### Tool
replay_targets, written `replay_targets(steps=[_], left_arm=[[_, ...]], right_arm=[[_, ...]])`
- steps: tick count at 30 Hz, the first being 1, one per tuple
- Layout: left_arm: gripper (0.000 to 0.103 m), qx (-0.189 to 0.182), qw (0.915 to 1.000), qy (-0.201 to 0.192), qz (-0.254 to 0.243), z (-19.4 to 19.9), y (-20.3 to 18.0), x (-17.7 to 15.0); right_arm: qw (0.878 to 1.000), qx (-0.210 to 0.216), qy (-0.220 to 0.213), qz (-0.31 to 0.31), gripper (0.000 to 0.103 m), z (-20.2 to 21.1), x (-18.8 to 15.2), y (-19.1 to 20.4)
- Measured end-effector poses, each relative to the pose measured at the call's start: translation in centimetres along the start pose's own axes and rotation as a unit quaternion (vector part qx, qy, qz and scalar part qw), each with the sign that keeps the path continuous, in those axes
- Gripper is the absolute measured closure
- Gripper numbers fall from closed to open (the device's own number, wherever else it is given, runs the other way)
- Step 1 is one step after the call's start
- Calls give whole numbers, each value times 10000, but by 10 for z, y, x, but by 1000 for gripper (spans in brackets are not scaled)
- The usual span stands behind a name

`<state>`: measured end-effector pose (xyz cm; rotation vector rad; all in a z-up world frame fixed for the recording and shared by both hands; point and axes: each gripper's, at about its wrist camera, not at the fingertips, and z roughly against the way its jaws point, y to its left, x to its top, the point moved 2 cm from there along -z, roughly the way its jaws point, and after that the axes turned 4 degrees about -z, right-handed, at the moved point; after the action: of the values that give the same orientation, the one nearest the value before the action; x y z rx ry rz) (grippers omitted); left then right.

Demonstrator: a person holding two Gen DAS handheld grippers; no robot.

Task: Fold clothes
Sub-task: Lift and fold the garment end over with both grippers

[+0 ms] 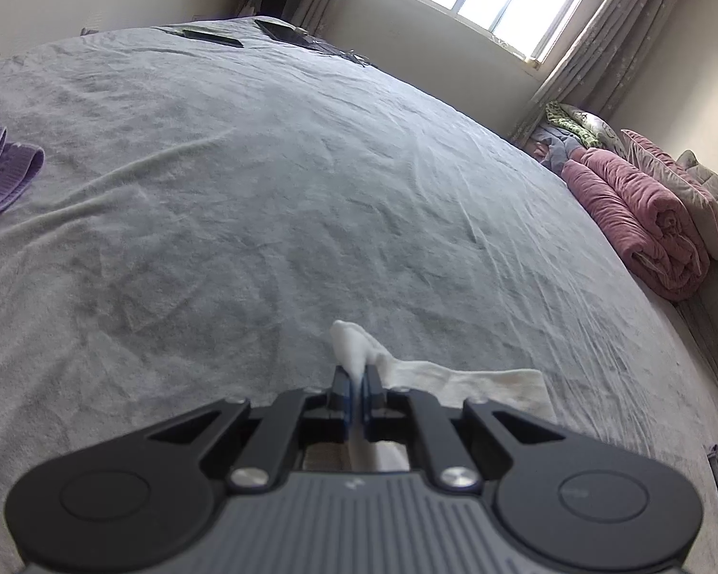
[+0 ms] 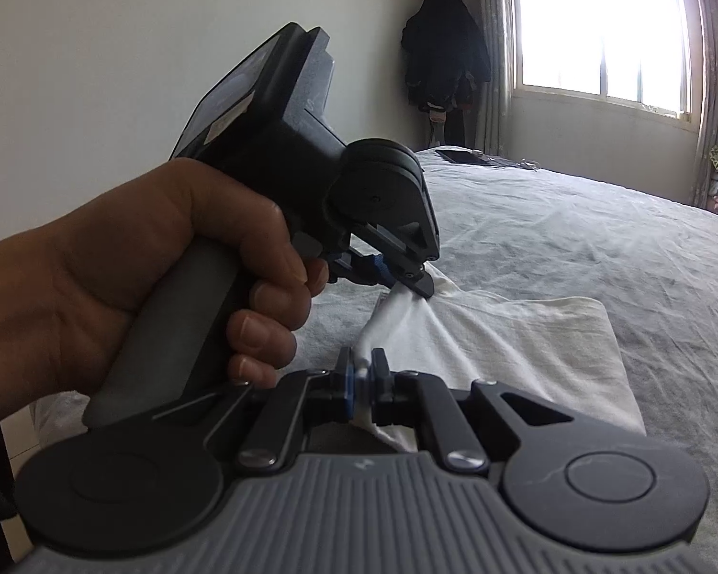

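Grey bedsheet [image 1: 263,182], left claw [image 1: 357,373] and right claw [image 2: 364,363] both clamped tight on white garment [image 2: 526,335]

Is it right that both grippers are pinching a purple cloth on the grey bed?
Not quite. The cloth pinched by the left gripper and the right gripper is white, not purple, as both wrist views show. The purple cloth lies untouched at the left of the grey bed in the left wrist view.

Black claw [image 1: 357,385] linkages (silver screws), ribbed grey housing.
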<state>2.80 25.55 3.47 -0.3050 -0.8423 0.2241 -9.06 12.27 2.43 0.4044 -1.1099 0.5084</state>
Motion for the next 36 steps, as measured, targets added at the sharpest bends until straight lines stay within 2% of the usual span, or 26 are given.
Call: replay_targets(steps=[9,29,36], left_arm=[[99,104,9998,-116,-150,8,1,-2],[99,257,9992,-119,-264,8,1,-3],[96,405,9991,-73,71,15,15,2]], right_arm=[[9991,-98,-85,393,96,5,-8,-1],[9991,-76,60,403,96,-4,-8,-1],[9986,35,202,488,88,-10,-9,-1]])
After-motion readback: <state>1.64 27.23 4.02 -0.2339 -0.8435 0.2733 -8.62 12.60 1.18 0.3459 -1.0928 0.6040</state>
